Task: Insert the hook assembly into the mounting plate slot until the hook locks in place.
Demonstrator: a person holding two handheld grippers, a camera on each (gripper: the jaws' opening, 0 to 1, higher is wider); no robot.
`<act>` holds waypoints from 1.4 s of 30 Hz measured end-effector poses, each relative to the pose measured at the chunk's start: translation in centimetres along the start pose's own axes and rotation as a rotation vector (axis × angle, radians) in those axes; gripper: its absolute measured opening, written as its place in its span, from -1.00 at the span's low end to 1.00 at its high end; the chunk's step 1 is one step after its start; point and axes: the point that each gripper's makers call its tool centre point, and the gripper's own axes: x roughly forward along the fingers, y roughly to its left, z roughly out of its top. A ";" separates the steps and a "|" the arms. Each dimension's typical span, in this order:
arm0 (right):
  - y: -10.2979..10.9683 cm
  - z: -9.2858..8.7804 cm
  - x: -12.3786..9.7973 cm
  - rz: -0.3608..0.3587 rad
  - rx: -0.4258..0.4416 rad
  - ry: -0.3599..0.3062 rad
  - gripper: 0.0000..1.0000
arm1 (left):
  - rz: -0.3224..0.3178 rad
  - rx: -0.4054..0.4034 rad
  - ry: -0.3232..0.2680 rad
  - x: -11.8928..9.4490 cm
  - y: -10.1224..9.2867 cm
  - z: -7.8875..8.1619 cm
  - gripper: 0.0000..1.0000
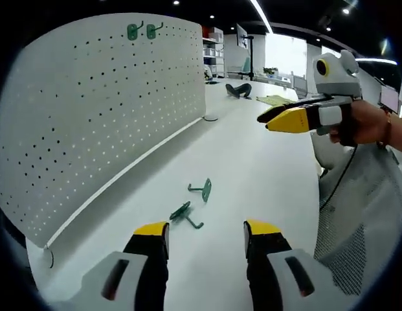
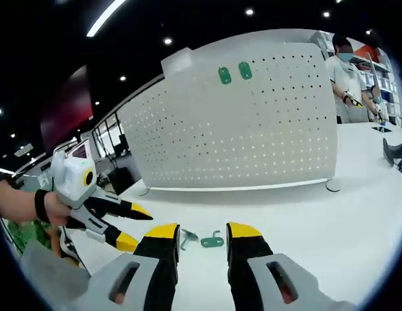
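1. Green hooks, two of them, lie loose on the white table (image 1: 265,168) in front of the pegboard: in the left gripper view one hook (image 1: 202,190) lies a little farther and the other hook (image 1: 185,214) lies nearer, just ahead of the left gripper (image 1: 206,234).
2. In the right gripper view the same two loose hooks appear between the jaw tips of the right gripper (image 2: 202,238), one showing its oval base plate (image 2: 212,241), the other partly hidden behind the left jaw.
3. Two more green hooks are already mounted side by side near the top edge of the white pegboard (image 1: 103,123); the left gripper view shows them from the side with their prongs (image 1: 142,30), the right gripper view shows them from the front as two oval plates (image 2: 235,73).
4. So four hooks in total: two on the board, two on the table.
5. Left gripper: jaws are wide apart and hold nothing.
6. Right gripper: jaws are also apart and empty, above the table; in the left gripper view it comes in from the right, held by a hand (image 1: 366,123).
7. The right gripper view alone shows a person (image 2: 346,78) standing behind the board at the right.
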 end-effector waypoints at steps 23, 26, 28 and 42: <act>0.6 -1.8 0.0 0.030 0.030 0.031 -0.39 | 0.033 0.082 0.096 4.0 1.6 -0.5 -0.23; 0.3 -1.8 -0.3 0.021 0.028 0.028 -0.40 | 0.030 0.101 0.106 4.5 1.5 -0.4 -0.23; 0.0 -2.1 -0.3 0.017 0.027 0.030 -0.41 | 0.021 0.114 0.109 5.0 1.4 -0.3 -0.25; -0.3 -2.6 -0.2 0.018 0.058 0.036 -0.44 | 0.030 0.192 0.141 7.6 2.6 -0.1 -0.58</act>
